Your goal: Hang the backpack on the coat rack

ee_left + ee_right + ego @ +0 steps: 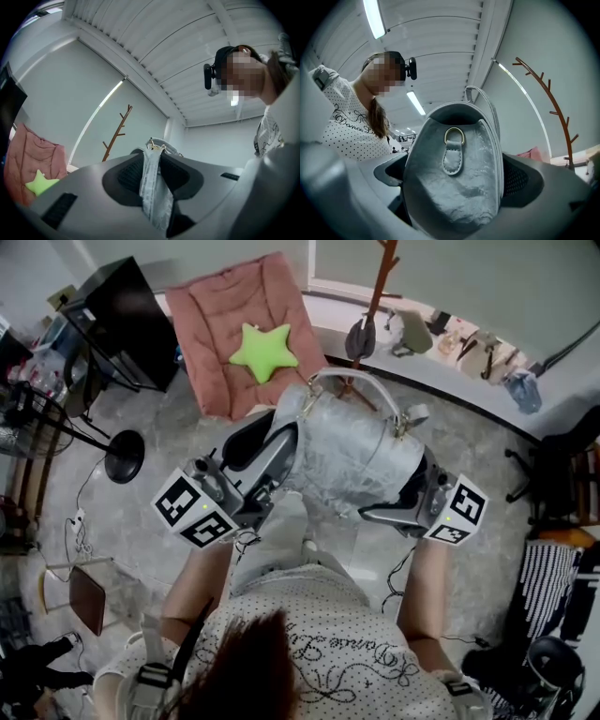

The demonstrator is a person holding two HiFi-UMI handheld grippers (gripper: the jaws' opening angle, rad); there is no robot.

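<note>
L gripper point(151, 164) & R gripper point(457, 180) clamped on crinkled silver-grey backpack point(347, 451), brown wooden coat rack point(378, 287) far, pink cushioned chair point(214, 324) far left.

We see a bright, evenly lit room with only soft shadows. The ceiling tube lights point(374, 18) glare white. Both gripper views bulge and darken to black at the corners. The backpack point(459, 187) shows soft highlights and stays sharp.
</note>
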